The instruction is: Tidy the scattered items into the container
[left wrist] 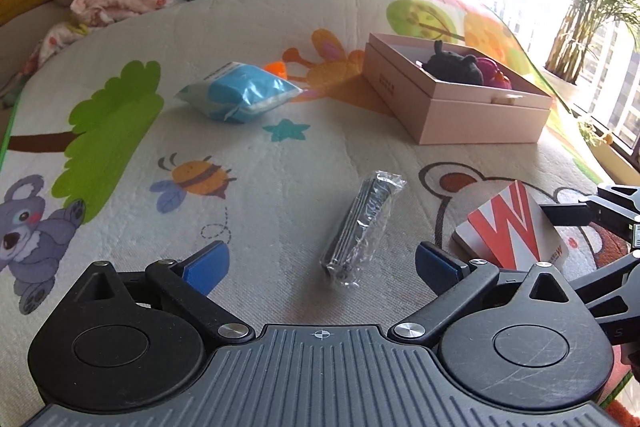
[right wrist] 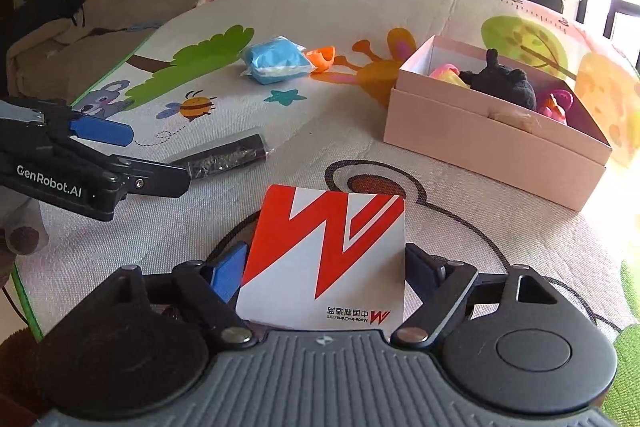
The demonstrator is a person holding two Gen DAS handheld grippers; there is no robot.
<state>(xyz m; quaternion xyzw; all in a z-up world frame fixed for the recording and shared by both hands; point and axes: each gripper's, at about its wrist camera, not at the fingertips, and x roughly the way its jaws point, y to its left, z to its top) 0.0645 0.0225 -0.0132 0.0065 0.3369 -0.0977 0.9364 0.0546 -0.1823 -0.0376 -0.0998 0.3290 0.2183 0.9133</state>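
right tongs (right wrist: pixel 326 267): clamped on card box (right wrist: pixel 324 259) | left tongs (left wrist: pixel 322 263): wide, around wrapped pack (left wrist: pixel 362 227)

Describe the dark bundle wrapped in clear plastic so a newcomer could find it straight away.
Start at the pink box on the cartoon play mat. Come toward the cameras to the long dark bundle in crinkly clear wrap, lying between the printed bee and the bear's face. Unlike the puffy blue packet and the flat red-and-white card, it is slim, dark and stick-shaped.
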